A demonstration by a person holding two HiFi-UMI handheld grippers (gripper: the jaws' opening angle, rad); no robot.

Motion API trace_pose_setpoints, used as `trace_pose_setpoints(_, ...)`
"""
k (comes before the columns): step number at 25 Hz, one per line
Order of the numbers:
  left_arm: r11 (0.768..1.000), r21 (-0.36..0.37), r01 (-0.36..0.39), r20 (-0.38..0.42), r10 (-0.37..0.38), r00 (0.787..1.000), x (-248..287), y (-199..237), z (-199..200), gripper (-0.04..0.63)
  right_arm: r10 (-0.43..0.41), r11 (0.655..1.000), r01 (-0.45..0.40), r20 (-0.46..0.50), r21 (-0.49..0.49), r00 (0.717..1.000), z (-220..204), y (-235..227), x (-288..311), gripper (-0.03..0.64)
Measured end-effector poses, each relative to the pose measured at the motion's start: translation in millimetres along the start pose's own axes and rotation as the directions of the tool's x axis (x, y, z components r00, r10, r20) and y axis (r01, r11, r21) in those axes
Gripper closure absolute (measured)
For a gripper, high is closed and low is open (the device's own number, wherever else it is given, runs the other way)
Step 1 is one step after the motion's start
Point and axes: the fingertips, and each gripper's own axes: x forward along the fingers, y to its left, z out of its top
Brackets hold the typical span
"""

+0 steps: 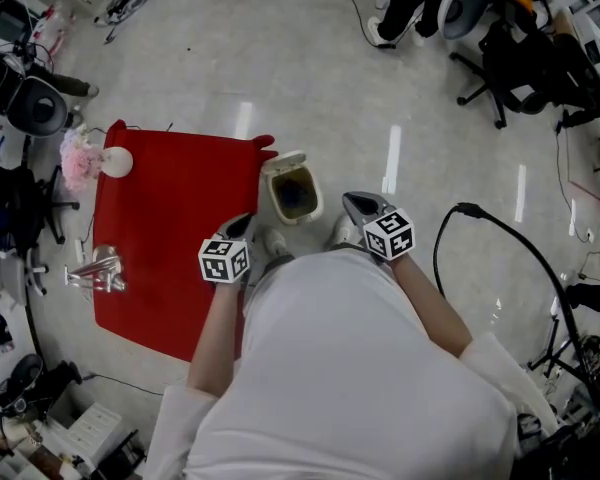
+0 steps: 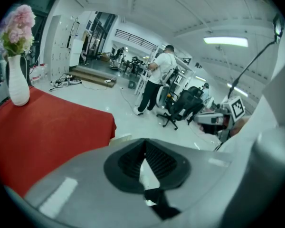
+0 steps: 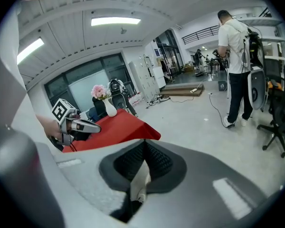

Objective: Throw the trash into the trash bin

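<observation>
Trash shows in neither claw: the left claw (image 1: 242, 228) and the right claw (image 1: 362, 206) are both closed on nothing, so the throwing seems done, any trash probably lying unseen in the dark, open trash bin (image 1: 273, 196) just beside the red counter (image 1: 170, 218).

Inside of trash bin (image 1: 275, 196) too dark to read (frame center). Shiny item (image 1: 97, 270) on red table (image 1: 170, 198), mid-left, too small to identify.

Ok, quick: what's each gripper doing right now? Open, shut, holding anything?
Left gripper: shut, tips together, nothing visibly held.
Right gripper: shut, tips together, nothing visibly held.
</observation>
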Motion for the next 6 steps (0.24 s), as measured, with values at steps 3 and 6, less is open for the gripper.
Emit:
trace_pose_setpoints(3,1.000,0.000,-0.002,0.005,0.002,1.000,-1.3,1.1,-1.1,0.589,0.000,1.000,0.000,0.005,-0.003,1.000,-0.3,2.5,0.2,0.618)
trace_pose_setpoints(6,1.000,-0.002,-0.002,0.010,0.002,1.000,-3.9,3.0,-3.5,0.589,0.000,1.000,0.000,0.007,-0.005,1.000,-2.6,7.0,1.7,0.617)
